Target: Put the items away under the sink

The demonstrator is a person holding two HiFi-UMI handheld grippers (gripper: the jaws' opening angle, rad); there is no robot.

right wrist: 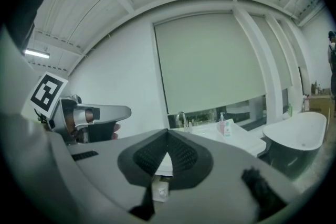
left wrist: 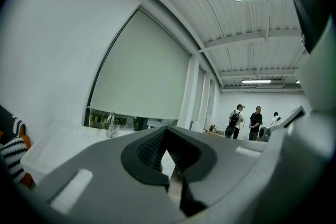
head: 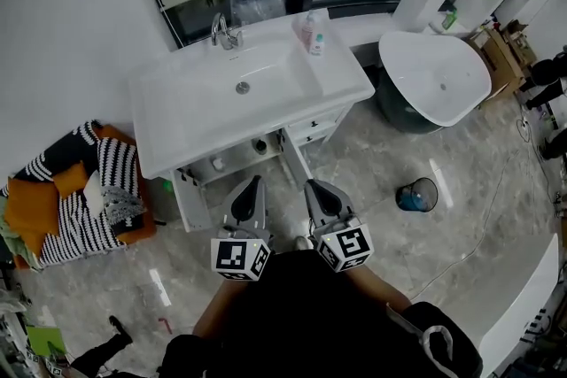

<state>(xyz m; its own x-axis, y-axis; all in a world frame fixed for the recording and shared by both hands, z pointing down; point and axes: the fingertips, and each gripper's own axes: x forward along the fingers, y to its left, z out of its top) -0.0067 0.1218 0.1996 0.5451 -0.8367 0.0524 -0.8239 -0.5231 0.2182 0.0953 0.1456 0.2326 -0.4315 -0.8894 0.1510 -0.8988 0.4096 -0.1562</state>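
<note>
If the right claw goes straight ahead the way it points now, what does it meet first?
Probably the white cabinet under the sink, near its drawers; nothing shows between it and the right claw. Depth is unclear.

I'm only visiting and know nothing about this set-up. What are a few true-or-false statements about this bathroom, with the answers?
1. A pump bottle stands on the sink counter, to the right of the basin. True.
2. Both tools are opened wide around a bottle. False: the left hand-held gripper and the right hand-held gripper each have their jaws together, with nothing between them.
3. The cupboard under the sink stands open, with a few things inside. True.
4. A bathtub stands to the left of the sink. False: the white bathtub is on the right in the head view. Striped and orange cushions lie on the left.
</note>
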